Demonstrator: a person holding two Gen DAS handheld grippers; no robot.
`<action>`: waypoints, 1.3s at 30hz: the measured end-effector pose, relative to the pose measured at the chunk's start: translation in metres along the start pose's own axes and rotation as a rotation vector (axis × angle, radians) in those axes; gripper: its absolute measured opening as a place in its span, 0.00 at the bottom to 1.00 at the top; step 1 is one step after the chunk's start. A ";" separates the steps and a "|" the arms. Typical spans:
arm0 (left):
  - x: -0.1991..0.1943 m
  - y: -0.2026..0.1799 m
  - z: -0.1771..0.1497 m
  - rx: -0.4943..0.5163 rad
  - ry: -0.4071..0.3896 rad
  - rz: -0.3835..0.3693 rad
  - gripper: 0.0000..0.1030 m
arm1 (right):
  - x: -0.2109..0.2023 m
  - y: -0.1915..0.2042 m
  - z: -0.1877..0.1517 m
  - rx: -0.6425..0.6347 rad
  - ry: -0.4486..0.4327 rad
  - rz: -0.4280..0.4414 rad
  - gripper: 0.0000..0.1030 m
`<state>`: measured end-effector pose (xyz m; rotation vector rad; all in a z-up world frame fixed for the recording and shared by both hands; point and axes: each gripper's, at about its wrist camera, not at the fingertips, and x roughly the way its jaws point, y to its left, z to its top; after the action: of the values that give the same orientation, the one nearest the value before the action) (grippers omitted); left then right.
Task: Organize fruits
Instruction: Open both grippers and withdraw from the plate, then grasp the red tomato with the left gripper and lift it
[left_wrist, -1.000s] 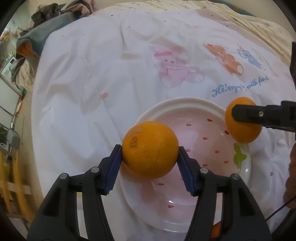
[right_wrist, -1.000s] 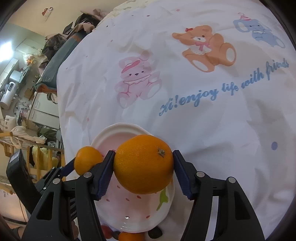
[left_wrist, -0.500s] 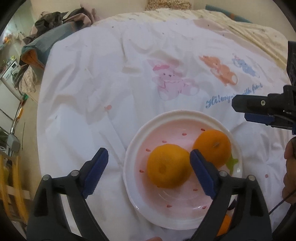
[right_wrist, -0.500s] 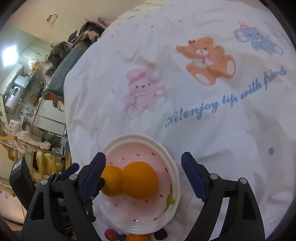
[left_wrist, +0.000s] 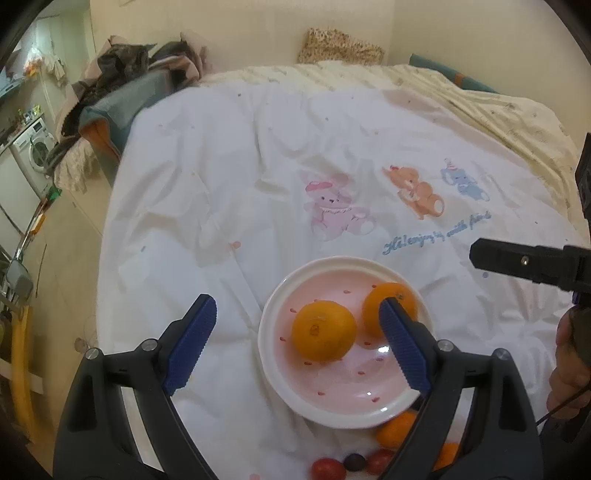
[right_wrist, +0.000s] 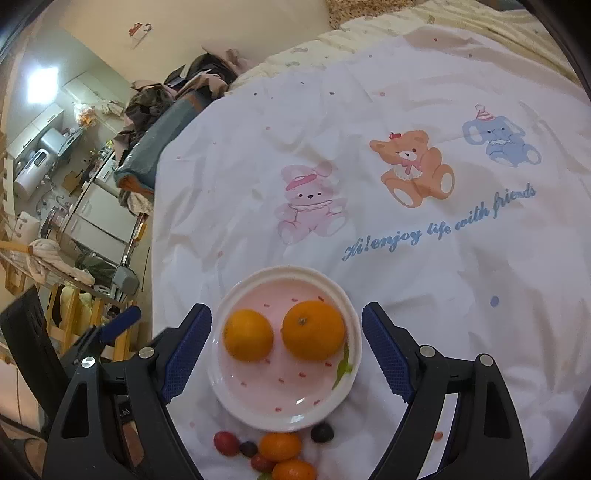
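Left tool (left_wrist: 297, 339): we see its blue pads spread wide with nothing gripped — it hangs above the plate, lower middle of the left wrist frame.
Right tool (right_wrist: 286, 345): likewise wide open and empty, its two pads framing the plate from above in the lower middle of the right wrist frame.
Plate (right_wrist: 236, 402): white rim, pink inside with small red marks; it sits on the white bed sheet (right_wrist: 424, 302), below the printed bears.
Oranges: we count two in the plate, side by side and just apart — the left orange (right_wrist: 248, 340) and the right orange (right_wrist: 313, 330).
Small fruits (right_wrist: 279, 446): a loose cluster of little orange, red and dark ones lies on the sheet just below the plate, at the bottom edge of the frame.
Hand (left_wrist: 567, 365): at the right edge of the left wrist frame we see a hand on the other tool's handle.
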<state>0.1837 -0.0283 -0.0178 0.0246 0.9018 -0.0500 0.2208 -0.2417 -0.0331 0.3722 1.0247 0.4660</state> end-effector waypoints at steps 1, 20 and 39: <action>-0.004 0.000 -0.002 0.001 -0.006 0.000 0.85 | -0.004 0.001 -0.003 0.000 -0.004 -0.002 0.84; -0.060 0.010 -0.048 -0.071 -0.012 0.006 0.85 | -0.064 0.005 -0.068 0.013 -0.059 -0.050 0.84; -0.042 0.001 -0.088 -0.055 0.134 0.010 0.85 | -0.065 -0.007 -0.114 0.099 0.018 -0.075 0.84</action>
<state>0.0894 -0.0221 -0.0394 -0.0193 1.0366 -0.0141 0.0940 -0.2732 -0.0432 0.4167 1.0780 0.3521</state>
